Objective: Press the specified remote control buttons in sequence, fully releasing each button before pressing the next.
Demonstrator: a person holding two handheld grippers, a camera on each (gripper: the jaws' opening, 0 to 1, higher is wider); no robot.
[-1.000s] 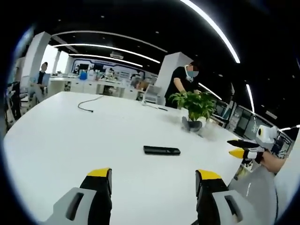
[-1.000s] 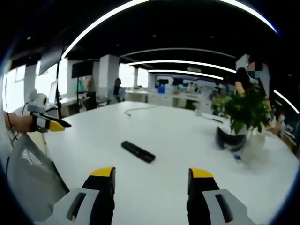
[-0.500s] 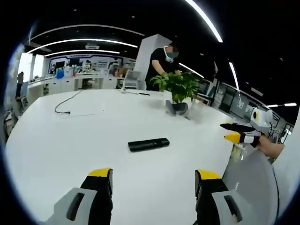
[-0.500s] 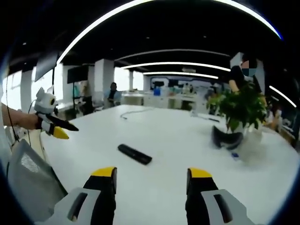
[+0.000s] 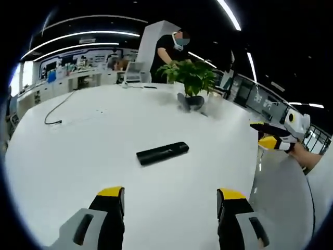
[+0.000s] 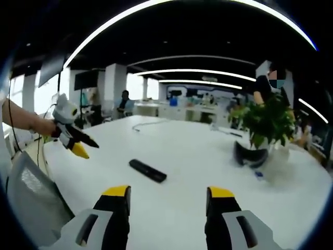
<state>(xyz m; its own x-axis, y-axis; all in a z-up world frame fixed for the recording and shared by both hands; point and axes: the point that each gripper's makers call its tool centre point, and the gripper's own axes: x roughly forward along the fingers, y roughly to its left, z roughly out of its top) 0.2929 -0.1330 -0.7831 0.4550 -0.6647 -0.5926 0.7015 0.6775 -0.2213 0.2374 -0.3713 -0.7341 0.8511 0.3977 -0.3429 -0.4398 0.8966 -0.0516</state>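
On the white table, at twelve o'clock ahead of the wide-open left gripper and eleven o'clock of the equally wide right gripper, the remote lies untouched, so every press probably remains.

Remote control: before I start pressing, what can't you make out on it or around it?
- Remote control: buttons and labels too small in both views.
- Plant pot: blurred in right gripper view.
- Cable: its far end too small in left gripper view.
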